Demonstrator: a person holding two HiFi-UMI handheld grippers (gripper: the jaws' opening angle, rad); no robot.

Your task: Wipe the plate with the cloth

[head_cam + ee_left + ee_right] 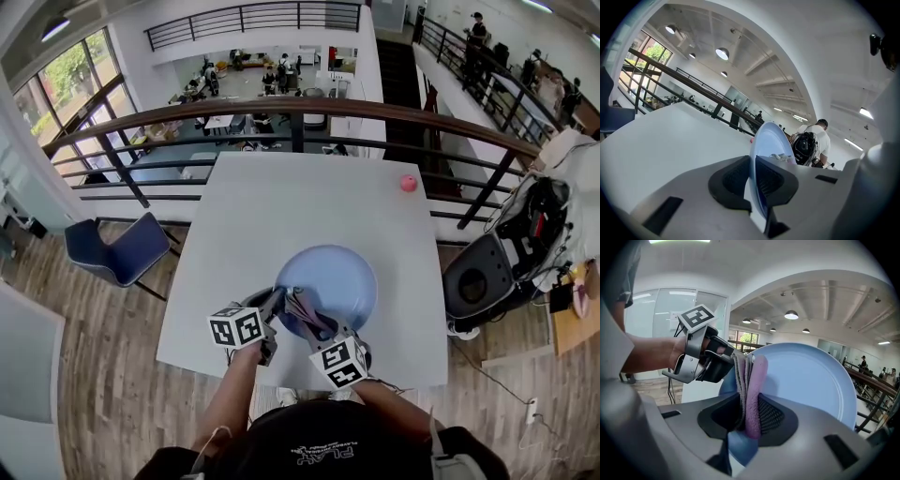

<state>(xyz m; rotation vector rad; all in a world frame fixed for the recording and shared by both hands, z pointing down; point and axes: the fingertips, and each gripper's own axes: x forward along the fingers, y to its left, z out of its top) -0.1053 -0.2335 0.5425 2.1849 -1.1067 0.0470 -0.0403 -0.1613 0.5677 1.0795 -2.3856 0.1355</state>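
Plate (336, 274) partly behind cloth (303, 307)

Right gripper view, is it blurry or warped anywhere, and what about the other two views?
Right gripper view: fisheye bends the ceiling; cloth and plate look sharp. Left gripper view: dark corners. Head view: railing bowed, light even.
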